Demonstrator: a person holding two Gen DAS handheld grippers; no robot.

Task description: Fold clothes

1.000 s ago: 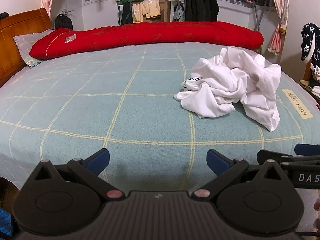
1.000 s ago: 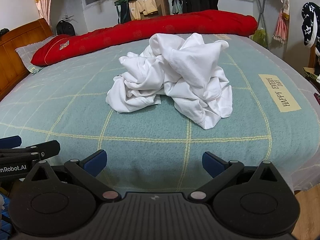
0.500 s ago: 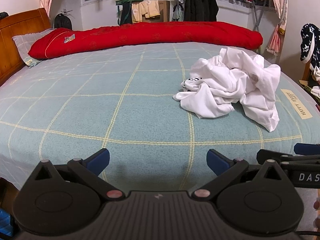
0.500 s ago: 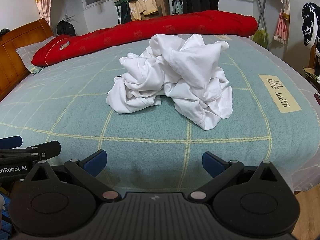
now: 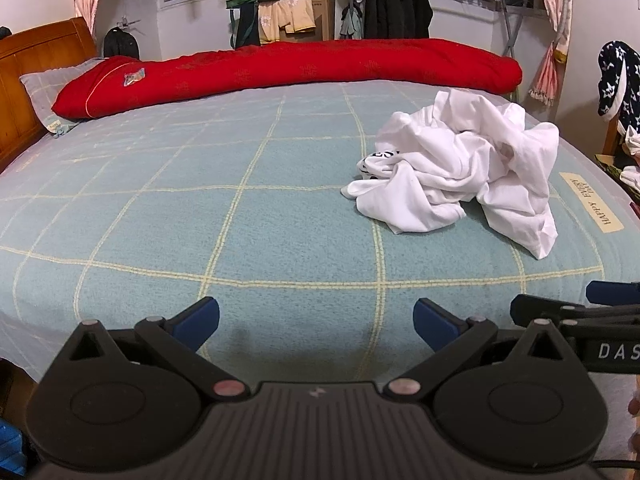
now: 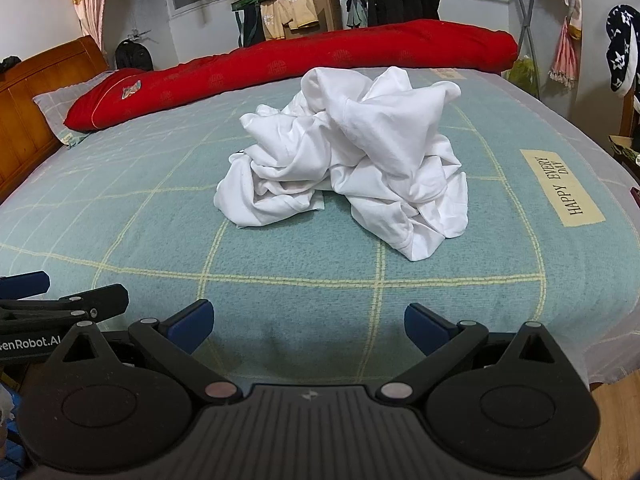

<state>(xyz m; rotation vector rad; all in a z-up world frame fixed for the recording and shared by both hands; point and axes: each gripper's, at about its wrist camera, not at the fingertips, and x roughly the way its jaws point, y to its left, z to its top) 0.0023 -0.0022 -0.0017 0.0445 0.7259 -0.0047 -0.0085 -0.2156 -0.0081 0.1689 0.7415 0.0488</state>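
While jaws gape, garment (image 6: 352,160) crumpled, bedspread (image 6: 120,208) bare.

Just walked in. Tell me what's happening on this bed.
A person is about to fold laundry with two tools. The left hand-held gripper and right hand-held gripper are both open and empty, held low at the near edge of the bed. A crumpled white garment lies in a heap on the blanket, untouched. Folding has not started.

Crumpled white garment (image 6: 352,156) on bed (image 6: 120,216)
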